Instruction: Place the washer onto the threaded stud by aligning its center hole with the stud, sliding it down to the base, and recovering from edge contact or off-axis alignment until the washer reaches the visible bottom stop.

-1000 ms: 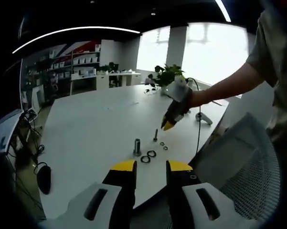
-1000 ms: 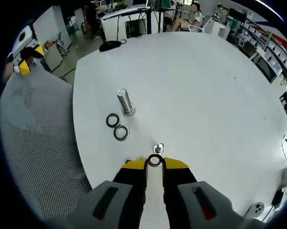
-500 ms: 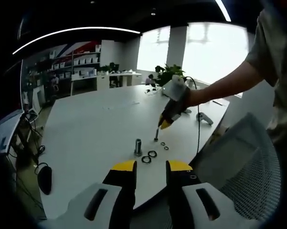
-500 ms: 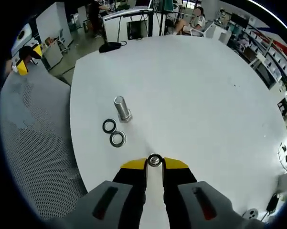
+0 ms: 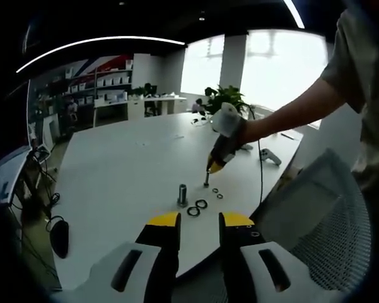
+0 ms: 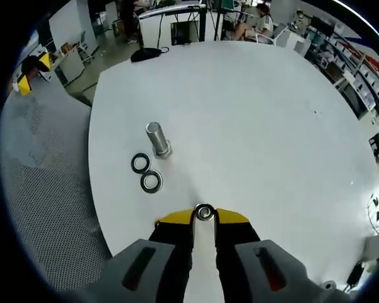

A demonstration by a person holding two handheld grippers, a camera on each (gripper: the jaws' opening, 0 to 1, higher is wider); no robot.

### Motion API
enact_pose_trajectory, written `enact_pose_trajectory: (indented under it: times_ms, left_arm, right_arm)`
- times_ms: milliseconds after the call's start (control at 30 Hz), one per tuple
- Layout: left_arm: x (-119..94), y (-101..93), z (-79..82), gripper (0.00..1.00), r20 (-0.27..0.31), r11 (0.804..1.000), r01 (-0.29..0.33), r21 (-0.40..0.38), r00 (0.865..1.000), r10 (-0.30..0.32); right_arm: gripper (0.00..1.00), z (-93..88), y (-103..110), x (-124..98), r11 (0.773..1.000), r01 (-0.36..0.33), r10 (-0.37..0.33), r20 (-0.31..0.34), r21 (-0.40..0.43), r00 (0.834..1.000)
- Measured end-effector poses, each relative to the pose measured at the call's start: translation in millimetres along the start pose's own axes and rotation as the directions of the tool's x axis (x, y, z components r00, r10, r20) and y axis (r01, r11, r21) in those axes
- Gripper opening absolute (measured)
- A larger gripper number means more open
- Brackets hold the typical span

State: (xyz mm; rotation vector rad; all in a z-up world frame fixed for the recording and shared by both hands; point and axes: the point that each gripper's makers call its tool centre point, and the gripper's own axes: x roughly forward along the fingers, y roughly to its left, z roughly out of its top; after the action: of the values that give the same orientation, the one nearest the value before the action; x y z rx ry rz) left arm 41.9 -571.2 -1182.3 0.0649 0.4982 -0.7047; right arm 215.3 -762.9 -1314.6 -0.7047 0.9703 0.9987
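Washer (image 6: 205, 213) pinched in right gripper (image 6: 205, 218), stud beneath hidden; left gripper (image 5: 198, 219) narrowly open, empty.

Two washers (image 6: 145, 172) lie on the table (image 6: 265, 126) beside the stud (image 6: 157, 138).

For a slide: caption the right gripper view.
Right gripper holds a washer above the table, near a stud.

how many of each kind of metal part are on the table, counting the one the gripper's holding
Washers: 5, two beside the large stud, two small ones by the thin stud, one in the right gripper
Studs: 2, large, thin
Total: 7
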Motion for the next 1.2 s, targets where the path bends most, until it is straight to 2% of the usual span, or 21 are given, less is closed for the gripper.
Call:
enact_pose_trajectory:
  times_ms: [367, 567, 867, 967, 1100, 1200]
  left_arm:
    - [-0.1, 1.0, -0.1, 0.22, 0.001, 1.000, -0.003, -0.001, 1.000, 0.003]
    - [0.0, 1.9, -0.3, 0.22, 0.001, 1.000, -0.006, -0.002, 1.000, 0.006]
    - [0.1, 1.8, -0.4, 0.21, 0.001, 1.000, -0.005, 0.001, 1.000, 0.005]
    - [0.1, 1.8, -0.7, 0.21, -0.002, 1.000, -0.005, 0.002, 1.000, 0.005]
    - [0.0, 1.9, 0.0, 0.21, 0.002, 1.000, -0.005, 0.002, 1.000, 0.005]
    - [0.1, 1.8, 0.3, 0.21, 0.003, 1.000, -0.004, 0.003, 1.000, 0.004]
  right_arm:
    - [0.14, -9.5, 0.0, 18.8, 1.000, -0.018, 0.017, -0.054, -0.015, 0.998]
    - [0.14, -18.6, -3.2, 31.9, 0.999, -0.032, 0.034, -0.078, 0.026, 0.996]
    - [0.14, -30.5, -3.5, 45.3, 0.999, -0.038, 0.039, -0.126, 0.009, 0.991]
    - [0.14, -29.8, -5.4, 44.3, 0.999, -0.036, 0.039, -0.124, 0.027, 0.992]
    - [0.14, -38.6, -1.9, 47.6, 0.999, -0.044, 0.046, -0.152, 0.016, 0.987]
    - [0.15, -39.1, -0.3, 46.7, 0.999, -0.042, 0.046, -0.142, 0.030, 0.989]
